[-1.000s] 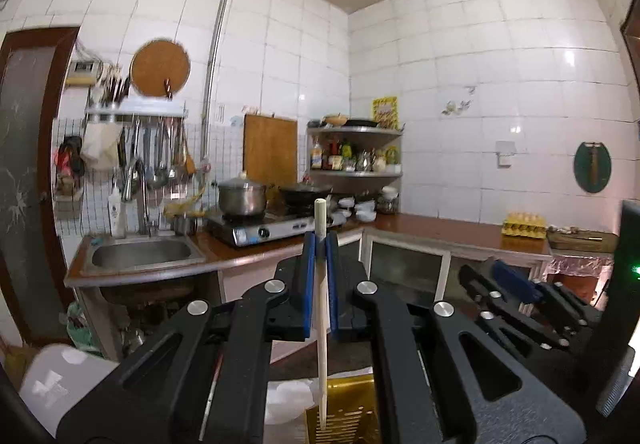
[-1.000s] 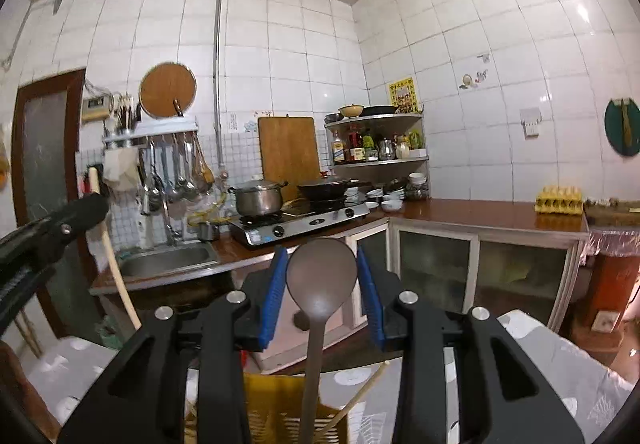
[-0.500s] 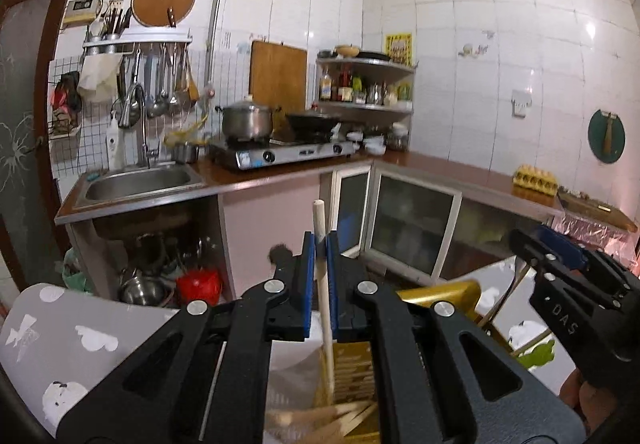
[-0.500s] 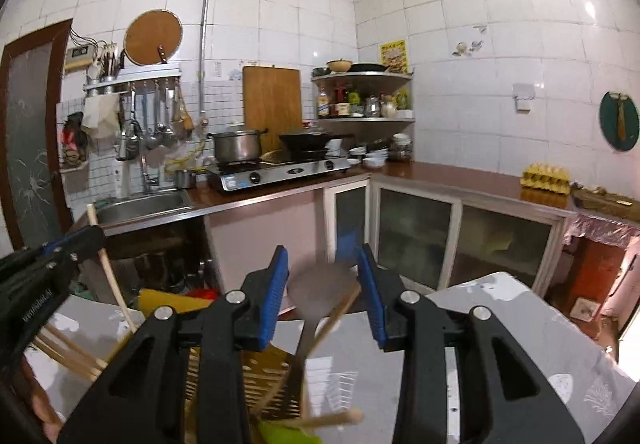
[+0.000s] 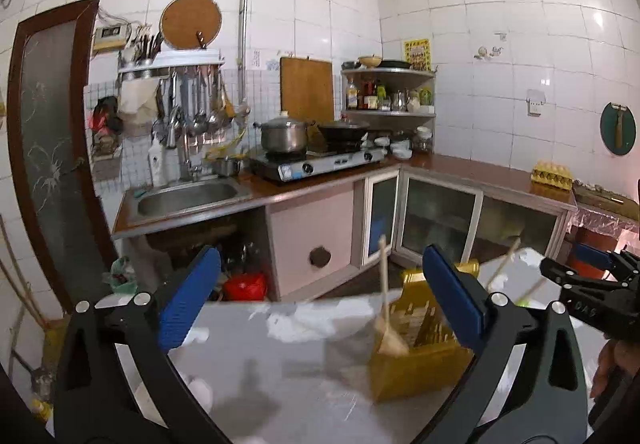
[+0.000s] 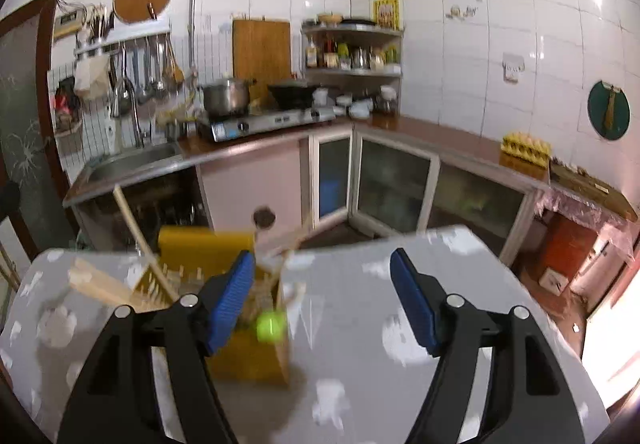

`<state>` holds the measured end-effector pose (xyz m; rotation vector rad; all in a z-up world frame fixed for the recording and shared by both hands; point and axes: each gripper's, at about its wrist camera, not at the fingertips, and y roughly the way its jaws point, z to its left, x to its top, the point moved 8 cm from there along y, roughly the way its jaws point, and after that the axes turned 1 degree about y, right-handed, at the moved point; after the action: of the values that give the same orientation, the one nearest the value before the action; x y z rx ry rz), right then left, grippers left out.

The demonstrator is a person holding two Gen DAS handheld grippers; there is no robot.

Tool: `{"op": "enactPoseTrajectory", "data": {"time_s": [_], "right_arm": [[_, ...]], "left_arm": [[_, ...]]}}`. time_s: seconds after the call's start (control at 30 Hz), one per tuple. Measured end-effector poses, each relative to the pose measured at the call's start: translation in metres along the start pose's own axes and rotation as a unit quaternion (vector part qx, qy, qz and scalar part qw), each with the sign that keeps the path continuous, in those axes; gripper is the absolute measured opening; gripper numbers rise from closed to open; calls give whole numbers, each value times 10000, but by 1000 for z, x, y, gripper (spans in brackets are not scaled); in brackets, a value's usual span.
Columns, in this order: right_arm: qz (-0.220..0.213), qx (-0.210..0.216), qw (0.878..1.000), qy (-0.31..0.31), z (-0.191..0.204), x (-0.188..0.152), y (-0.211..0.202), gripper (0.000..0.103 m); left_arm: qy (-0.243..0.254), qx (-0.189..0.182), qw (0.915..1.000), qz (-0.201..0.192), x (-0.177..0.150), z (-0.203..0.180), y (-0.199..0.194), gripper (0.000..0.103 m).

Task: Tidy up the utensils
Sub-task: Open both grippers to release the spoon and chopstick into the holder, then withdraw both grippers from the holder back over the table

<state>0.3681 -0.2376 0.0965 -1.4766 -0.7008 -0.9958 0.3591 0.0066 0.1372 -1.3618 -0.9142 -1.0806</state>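
Yellow rack (image 5: 416, 368) near table edge (image 5: 304, 302), left claw (image 5: 320, 296) and right claw (image 6: 322, 298) both released.

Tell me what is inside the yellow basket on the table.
The yellow basket holds wooden utensils: a spatula stands in it, with more sticks leaning out. A green blob shows too. Blur and the basket walls hide the bottom.

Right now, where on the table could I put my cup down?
Bare cloth lies right of the yellow basket, between it and the table edge, and left of it in the left wrist view. The basket itself is crowded with wooden utensils.
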Motion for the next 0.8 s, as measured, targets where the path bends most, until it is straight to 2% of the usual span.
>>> {"op": "enactPoseTrajectory", "data": {"time_s": [0.1, 0.23, 0.33, 0.53, 0.63, 0.8], "right_arm": [[241, -90, 9997, 31, -5, -27, -11, 70], [614, -254, 9977, 158, -7, -79, -22, 70], [937, -393, 9945, 235, -7, -119, -25, 70], [1499, -684, 9854, 418, -4, -189, -30, 70], [1693, -734, 9814, 524, -2, -207, -34, 70], [1913, -787, 9759, 696, -2, -221, -36, 70]], "left_arm": [[-9, 59, 9998, 187, -22, 15, -15, 98], [-151, 60, 9979, 623, -67, 35, -22, 98], [-325, -30, 9937, 1068, -107, 45, -17, 98], [-373, -78, 9835, 1768, -172, 53, -8, 98], [-339, -120, 9810, 1904, -193, 56, -10, 98], [-463, -166, 9794, 1956, -206, 64, -12, 98]]}}
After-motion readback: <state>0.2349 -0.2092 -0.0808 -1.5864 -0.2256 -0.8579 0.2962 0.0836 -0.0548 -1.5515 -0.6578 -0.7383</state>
